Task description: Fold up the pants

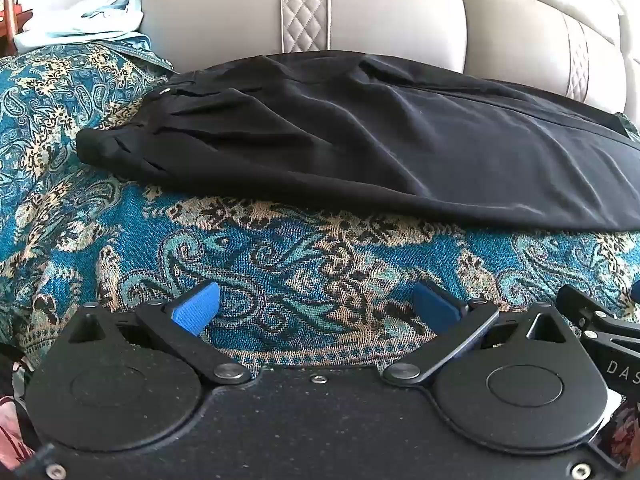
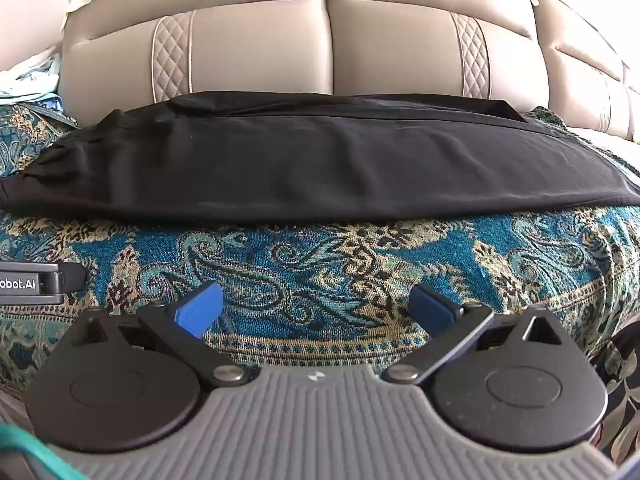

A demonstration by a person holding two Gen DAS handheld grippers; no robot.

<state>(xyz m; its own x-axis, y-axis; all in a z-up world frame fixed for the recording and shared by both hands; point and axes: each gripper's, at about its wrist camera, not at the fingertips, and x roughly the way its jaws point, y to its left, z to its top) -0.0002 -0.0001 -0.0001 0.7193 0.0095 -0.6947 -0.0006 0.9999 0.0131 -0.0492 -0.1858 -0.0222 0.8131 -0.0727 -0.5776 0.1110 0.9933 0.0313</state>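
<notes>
Pants (image 1: 360, 140): black, lying lengthwise across the middle of both frames on the patterned cover (image 1: 280, 264), their far edge against the beige sofa backrest (image 1: 392, 12). They look already doubled leg on leg, though the dark cloth hides the layers and I cannot be sure.
Waistband end (image 1: 120, 140): gathered and creased at the left of the left wrist view, a small pale button showing above it.
Leg end (image 2: 516, 110): squared off at upper right in the right wrist view, close to the backrest.
Risk, top layer only: a gripper closing on the near hem could catch one layer, so the lower leg stays behind and the fold comes out skewed.
Risk, cover: the woven cover lies directly under the hem; a low pinch could take it up with the pants.
Risk, slippage: the smooth fabric may slide or bunch if the two ends are lifted unevenly.
Risk, pale clothing (image 1: 80, 20): heaped at upper left, near the waistband; a sweep that way might drag it in.
Left gripper (image 1: 316, 308): jaws spread wide, nothing between them, angled down over the cover, short of the near hem.
Right gripper (image 2: 316, 308): likewise wide and empty, tilted down, just beside the left one, whose body shows at the frame's left edge.
</notes>
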